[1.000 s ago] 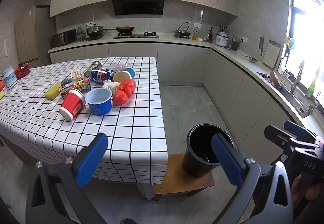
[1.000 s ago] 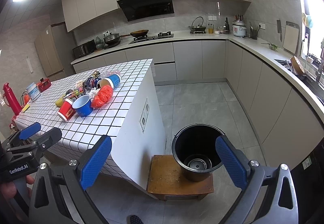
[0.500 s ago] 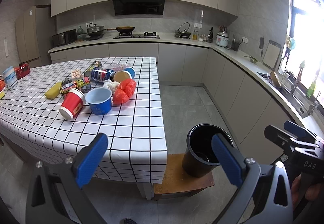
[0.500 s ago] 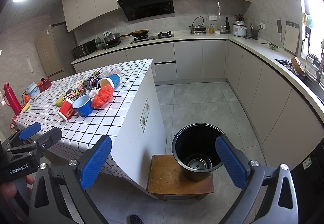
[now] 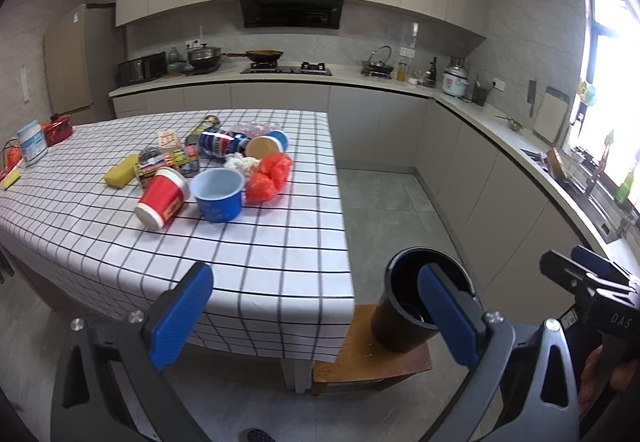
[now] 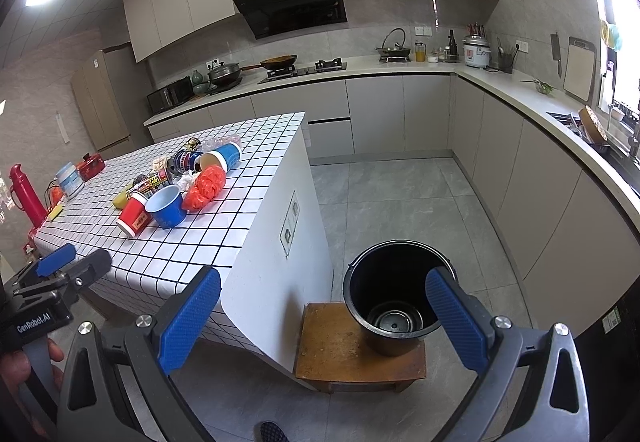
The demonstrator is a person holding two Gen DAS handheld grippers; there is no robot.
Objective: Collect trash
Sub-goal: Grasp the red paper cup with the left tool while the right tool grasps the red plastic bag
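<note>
Both the left gripper [image 5: 316, 316] and the right gripper [image 6: 324, 320] hang spread wide with nothing between their blue pads, short of the table [image 5: 260, 242]. On the table, well beyond them, the trash lies clustered: a red cup [image 5: 162, 197] on its side, touching a blue cup [image 5: 218, 194], with a red bag [image 5: 269, 176] just beside that. Off the table's corner, a black bucket [image 6: 396, 292] stands on a low wooden stool [image 6: 340, 354].

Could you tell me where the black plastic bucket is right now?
The black plastic bucket stands on the low wooden stool on the floor, just right of the checked-cloth table, low in both views.
</note>
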